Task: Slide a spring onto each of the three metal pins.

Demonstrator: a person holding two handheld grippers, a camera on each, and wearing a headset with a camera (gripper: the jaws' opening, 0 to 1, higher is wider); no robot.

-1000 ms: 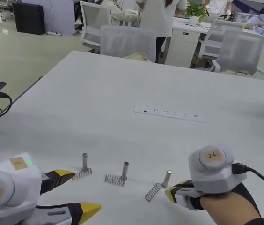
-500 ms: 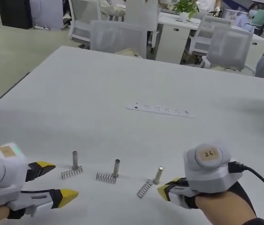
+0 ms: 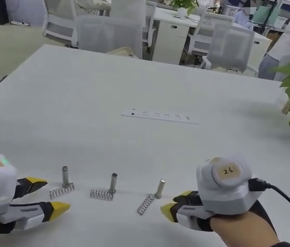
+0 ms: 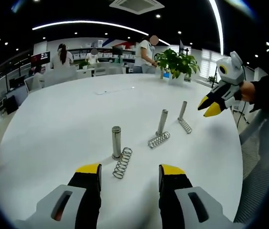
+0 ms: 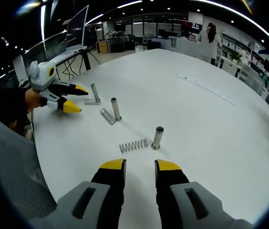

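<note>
L gripper (image 4: 130, 169): fingers spread wide, nothing betw them, low over the bench (image 3: 134, 77). L spring (image 4: 122, 163) lies flat right in front of the gap, roughly centred betw the two tips. L pin (image 4: 116, 142) stands upright just past it, nearer the left finger, w/ one spring end at the pin base.

R gripper (image 5: 140, 165): fingers apart too, narrower gap than L, also empty. R spring (image 5: 133, 145) lies flat just ahead of the tips, a bit toward the left finger. R pin (image 5: 158, 137) is upright ahead of the right finger, spring end at its base.

Mid pin (image 3: 113, 182) and mid spring (image 3: 101, 194) sit betw the two sets of fingers, farther out from both. The spring lies flat w/ one end at the pin's base.

All 3 pins bare; all 3 springs on the bench surface. The grippers are well apart and point toward each other w/ the pin row betw them. Power strip (image 3: 160, 115) is well beyond both sets of fingertips.
</note>
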